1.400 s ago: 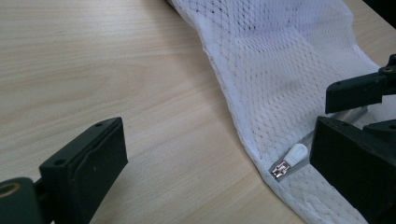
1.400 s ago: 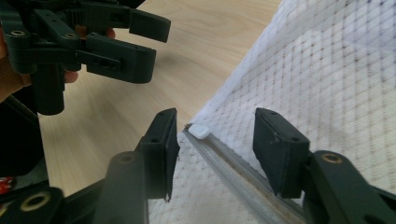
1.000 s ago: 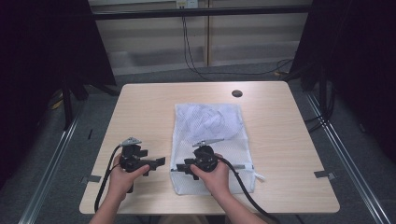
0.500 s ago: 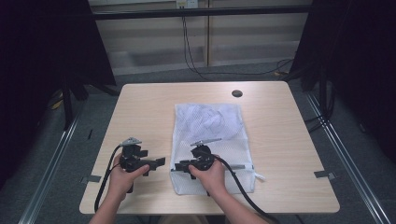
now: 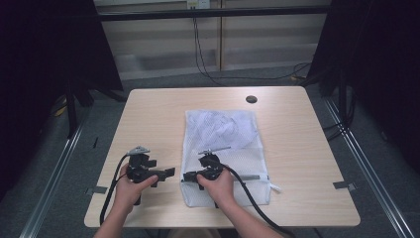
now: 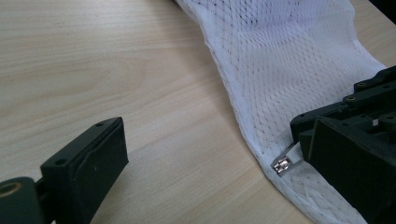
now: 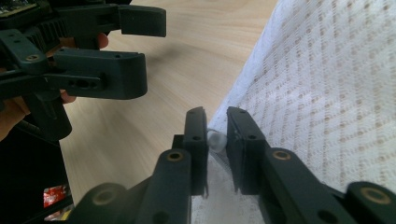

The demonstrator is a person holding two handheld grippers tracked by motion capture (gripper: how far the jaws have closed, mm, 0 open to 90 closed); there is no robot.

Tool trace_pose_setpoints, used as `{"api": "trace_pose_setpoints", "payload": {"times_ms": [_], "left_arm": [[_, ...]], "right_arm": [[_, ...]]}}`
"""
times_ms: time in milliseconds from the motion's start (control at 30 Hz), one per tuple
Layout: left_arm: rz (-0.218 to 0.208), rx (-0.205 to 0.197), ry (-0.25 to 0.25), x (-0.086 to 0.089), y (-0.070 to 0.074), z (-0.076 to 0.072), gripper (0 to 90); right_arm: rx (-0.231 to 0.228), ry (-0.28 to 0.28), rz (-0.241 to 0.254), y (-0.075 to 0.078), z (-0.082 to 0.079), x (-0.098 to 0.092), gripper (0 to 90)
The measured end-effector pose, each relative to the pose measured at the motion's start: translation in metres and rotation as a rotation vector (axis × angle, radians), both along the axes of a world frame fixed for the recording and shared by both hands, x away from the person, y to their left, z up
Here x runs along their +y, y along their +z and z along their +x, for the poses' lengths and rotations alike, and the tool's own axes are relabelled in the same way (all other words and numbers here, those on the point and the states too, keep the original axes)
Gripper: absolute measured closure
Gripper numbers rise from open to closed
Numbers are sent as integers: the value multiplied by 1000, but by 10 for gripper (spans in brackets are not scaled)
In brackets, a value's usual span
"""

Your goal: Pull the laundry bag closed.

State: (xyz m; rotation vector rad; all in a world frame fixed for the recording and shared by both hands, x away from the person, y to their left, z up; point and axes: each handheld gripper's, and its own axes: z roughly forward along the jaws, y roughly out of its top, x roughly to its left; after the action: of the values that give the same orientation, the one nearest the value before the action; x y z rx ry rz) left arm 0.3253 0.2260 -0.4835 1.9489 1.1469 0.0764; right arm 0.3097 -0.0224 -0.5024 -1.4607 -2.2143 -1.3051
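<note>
White mesh laundry bag (image 5: 225, 153) lies flat on the counter (image 5: 148, 114), just right of centre, its near hem close to your edge. Your right gripper (image 7: 215, 135) has just been closing its jaws on the bag's near-left corner, beside the metal zipper pull (image 6: 282, 164); a thin fold of mesh and a small translucent tab sit between them, pinched or nearly so, probably to anchor that corner. Your left gripper (image 5: 168, 172) waits just beside it, jaws wide apart and empty, aimed at the zipper. Bare counter extends left and beyond the bag; the near edge leaves little room.
</note>
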Motion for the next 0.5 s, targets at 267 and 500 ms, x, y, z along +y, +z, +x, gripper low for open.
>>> {"api": "trace_pose_setpoints", "payload": {"times_ms": [267, 500], "left_arm": [[3, 6, -5, 1, 0, -1, 41], [13, 8, -7, 1, -1, -1, 41]], "right_arm": [[19, 10, 3, -3, 0, 5, 820], [37, 8, 4, -5, 2, 9, 833]]}}
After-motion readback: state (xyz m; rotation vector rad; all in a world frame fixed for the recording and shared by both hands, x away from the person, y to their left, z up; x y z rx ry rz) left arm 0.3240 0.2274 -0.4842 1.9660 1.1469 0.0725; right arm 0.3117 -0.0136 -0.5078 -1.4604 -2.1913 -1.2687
